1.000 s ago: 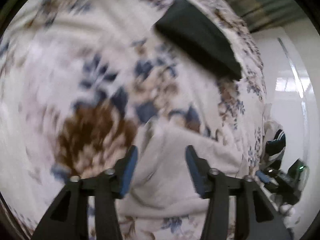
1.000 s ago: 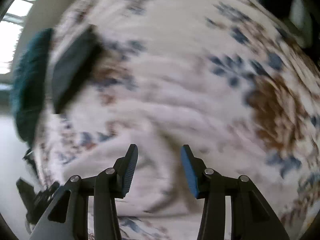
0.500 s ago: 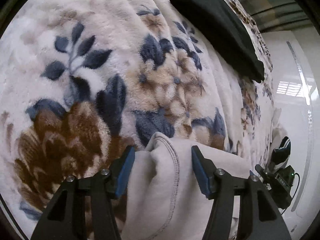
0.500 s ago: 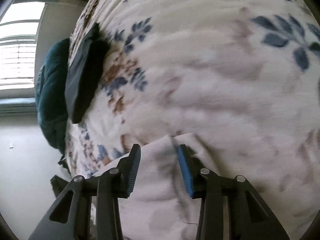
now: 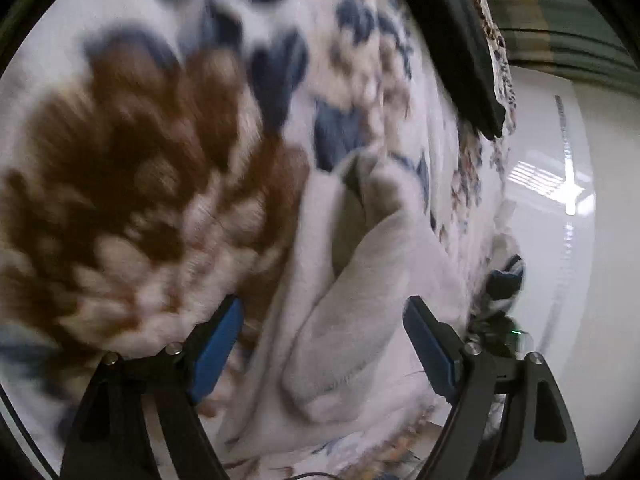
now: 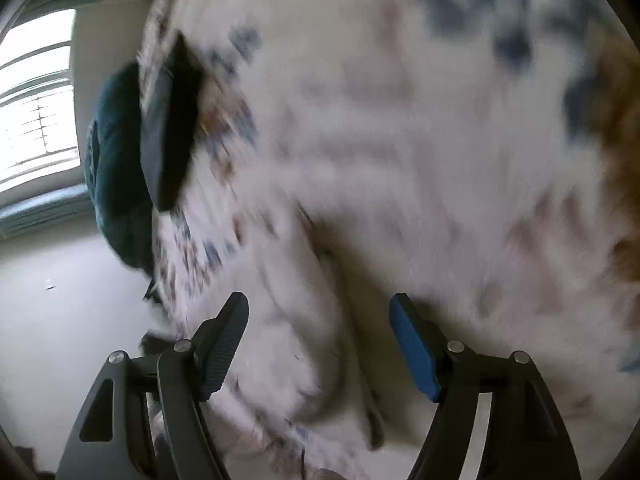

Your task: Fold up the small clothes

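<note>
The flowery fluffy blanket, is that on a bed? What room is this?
Probably a bedroom. A plush floral blanket covers a bed-like surface, a folded dark garment lies on it, and a bright window sits beyond a pale floor.

**Count of things in view**

One cream garment (image 5: pixel 360 280), one floral blanket (image 5: pixel 140 160), one dark folded cloth (image 5: pixel 460 48) far right on it, one teal cushion (image 6: pixel 114 160), two grippers: left (image 5: pixel 322 344), right (image 6: pixel 318 338)
</note>
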`<state>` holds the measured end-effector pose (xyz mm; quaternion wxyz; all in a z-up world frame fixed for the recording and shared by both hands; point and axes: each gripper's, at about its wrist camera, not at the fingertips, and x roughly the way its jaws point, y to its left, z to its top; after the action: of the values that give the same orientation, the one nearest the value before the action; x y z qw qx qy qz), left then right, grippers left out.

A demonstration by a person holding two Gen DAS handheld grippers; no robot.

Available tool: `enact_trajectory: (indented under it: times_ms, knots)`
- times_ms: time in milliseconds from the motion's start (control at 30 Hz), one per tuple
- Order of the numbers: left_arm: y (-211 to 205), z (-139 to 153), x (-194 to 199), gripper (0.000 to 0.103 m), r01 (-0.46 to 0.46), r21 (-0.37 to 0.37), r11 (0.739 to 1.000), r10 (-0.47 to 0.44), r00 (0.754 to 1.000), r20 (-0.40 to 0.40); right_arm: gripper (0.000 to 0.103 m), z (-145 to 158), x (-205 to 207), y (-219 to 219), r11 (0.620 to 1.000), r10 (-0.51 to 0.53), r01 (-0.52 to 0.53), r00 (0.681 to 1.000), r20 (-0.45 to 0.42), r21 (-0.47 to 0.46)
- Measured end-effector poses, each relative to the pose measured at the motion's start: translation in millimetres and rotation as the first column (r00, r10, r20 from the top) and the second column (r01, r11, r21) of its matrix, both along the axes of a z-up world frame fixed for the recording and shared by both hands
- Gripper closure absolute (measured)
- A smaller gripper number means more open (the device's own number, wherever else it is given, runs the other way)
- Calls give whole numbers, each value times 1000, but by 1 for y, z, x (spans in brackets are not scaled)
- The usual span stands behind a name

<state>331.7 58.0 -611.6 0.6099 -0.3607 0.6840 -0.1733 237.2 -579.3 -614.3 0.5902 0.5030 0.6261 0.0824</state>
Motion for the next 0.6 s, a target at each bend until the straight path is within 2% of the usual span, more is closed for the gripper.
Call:
enact_trajectory:
  times_ms: [67, 200, 233, 267, 300, 333, 367, 400, 433, 600]
  knots:
    - [-4, -3, 4, 21, -8, -15, 1000, 8, 1000, 4, 28, -20, -1, 9, 996, 27, -24, 999, -29, 91]
    - [-14, 5, 8, 24, 14, 6, 1000, -14, 999, 36, 28, -32, 7, 25, 983, 67, -64, 998, -10, 169]
    - [-20, 8, 10, 42, 26, 11, 1000, -26, 999, 48, 28, -33, 11, 31, 981, 81, -79, 997, -4, 178]
    - [-24, 12, 9, 70, 45, 22, 999, -46, 997, 57, 29, -32, 15, 39, 977, 108, -106, 994, 3, 185]
    - [-28, 14, 9, 80, 63, 38, 997, -65, 996, 56, 35, -31, 19, 48, 974, 133, -133, 991, 9, 182]
    - [-30, 17, 7, 84, 66, 38, 997, -68, 996, 63, 47, -30, 22, 56, 971, 159, -159, 987, 15, 178]
    - [-30, 19, 6, 86, 58, 42, 997, -61, 996, 72, 54, -28, 25, 65, 969, 191, -191, 982, 16, 159]
    - [-30, 22, 5, 87, 53, 51, 997, -57, 995, 82, 71, -26, 27, 71, 968, 215, -215, 977, 16, 131]
    - [-30, 26, 5, 89, 49, 54, 997, -53, 995, 87, 80, -24, 29, 75, 967, 226, -227, 974, 19, 113]
    - [-29, 54, 2, 91, 28, 36, 999, -32, 990, 134, 84, -2, 34, 79, 970, 218, -224, 973, 71, 90]
